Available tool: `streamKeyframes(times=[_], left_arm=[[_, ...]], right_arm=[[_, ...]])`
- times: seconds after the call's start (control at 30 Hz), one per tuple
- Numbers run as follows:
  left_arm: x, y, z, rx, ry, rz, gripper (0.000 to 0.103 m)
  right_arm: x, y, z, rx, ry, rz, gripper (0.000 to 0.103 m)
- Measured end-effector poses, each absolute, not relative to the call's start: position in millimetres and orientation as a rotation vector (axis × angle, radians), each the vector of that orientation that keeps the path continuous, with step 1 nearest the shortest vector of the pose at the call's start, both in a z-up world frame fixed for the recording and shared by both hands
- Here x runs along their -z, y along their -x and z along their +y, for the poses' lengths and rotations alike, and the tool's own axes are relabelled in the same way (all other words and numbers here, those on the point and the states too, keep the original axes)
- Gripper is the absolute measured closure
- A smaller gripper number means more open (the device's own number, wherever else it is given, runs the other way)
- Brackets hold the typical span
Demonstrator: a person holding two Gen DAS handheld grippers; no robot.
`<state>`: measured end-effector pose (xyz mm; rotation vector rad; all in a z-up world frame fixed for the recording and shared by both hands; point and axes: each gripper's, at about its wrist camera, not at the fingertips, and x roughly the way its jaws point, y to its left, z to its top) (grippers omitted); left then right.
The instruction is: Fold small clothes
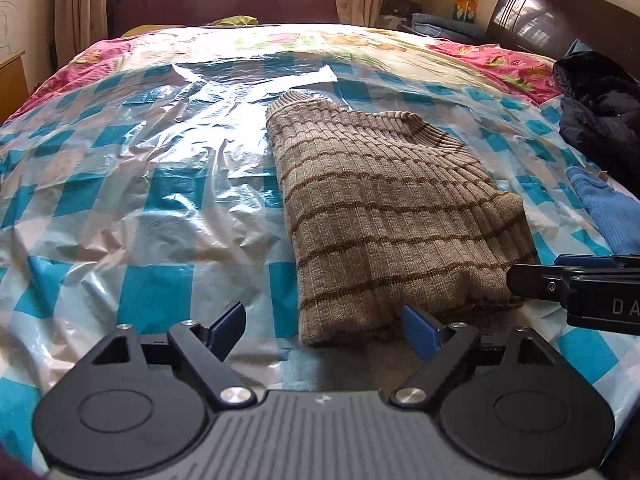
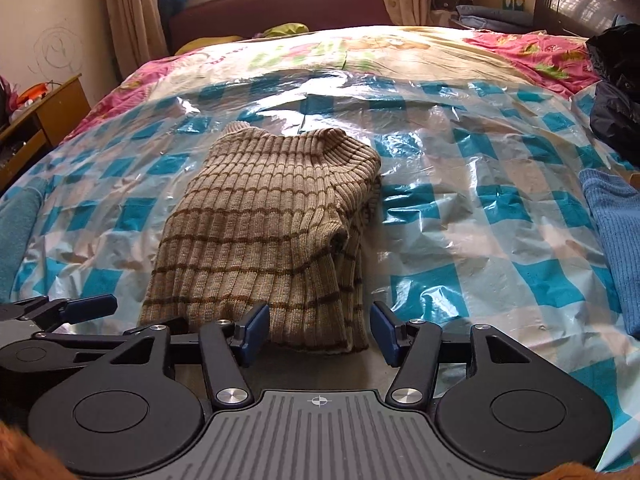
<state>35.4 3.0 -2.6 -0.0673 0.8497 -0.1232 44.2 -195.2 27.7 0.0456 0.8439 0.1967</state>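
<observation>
Across the whole scene, a bed (image 1: 120, 52) under a crinkled plastic sheet (image 1: 140, 200) checked in teal, white and pale blue, with a floral pink-and-cream cover (image 2: 280, 56) showing past its far edge. Beyond that, a maroon headboard-like panel (image 1: 224, 0) under a window, curtains (image 1: 80, 0) at either side, and a dark glossy wooden board (image 1: 560, 16) at the far right. On the sheet's right margin, a heap of dark clothing (image 1: 600, 100) and, nearer, a blue knitted piece (image 1: 608, 208). At the middle of the sheet, lying flat and folded into a narrow upright oblong: a tan ribbed sweater (image 1: 380, 208) with thin brown stripes, collar end toward the window, hem end toward the cameras, one folded side showing stacked layers in the right wrist view (image 2: 352, 248). Low in the left wrist view, the left gripper (image 1: 324, 330) spread wide, its left blue pad (image 1: 230, 330) over bare plastic, its right blue pad (image 1: 418, 332) in front of the hem; nothing clamped. Low in the right wrist view, the right gripper (image 2: 318, 330) parted about halfway, blue pads flanking the hem's right corner without pressing it, so far as the steep fisheye angle allows. Both grippers side by side at the near edge of the sweater, each visible at the margin of the other's view.
</observation>
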Motion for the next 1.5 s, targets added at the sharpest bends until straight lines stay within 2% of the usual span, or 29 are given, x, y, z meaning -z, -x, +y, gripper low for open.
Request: streamKeyframes(times=[0.23, 0.47, 0.7, 1.5], left_arm=[[5, -29, 7, 0.112, 0.070, 0.847, 0.010], [6, -25, 9, 0.106, 0.067, 0.845, 0.008], [5, -23, 8, 0.112, 0.064, 0.844, 0.007], [8, -19, 3, 0.096, 0.032, 0.862, 0.006]], right_arm=[[-26, -32, -194, -0.164, -0.030, 0.847, 0.037], [-22, -22, -195, -0.147, -0.026, 0.858, 0.034], [-20, -15, -192, -0.132, -0.016, 0.866, 0.026], [-21, -3, -193, -0.116, -0.038, 0.864, 0.020]])
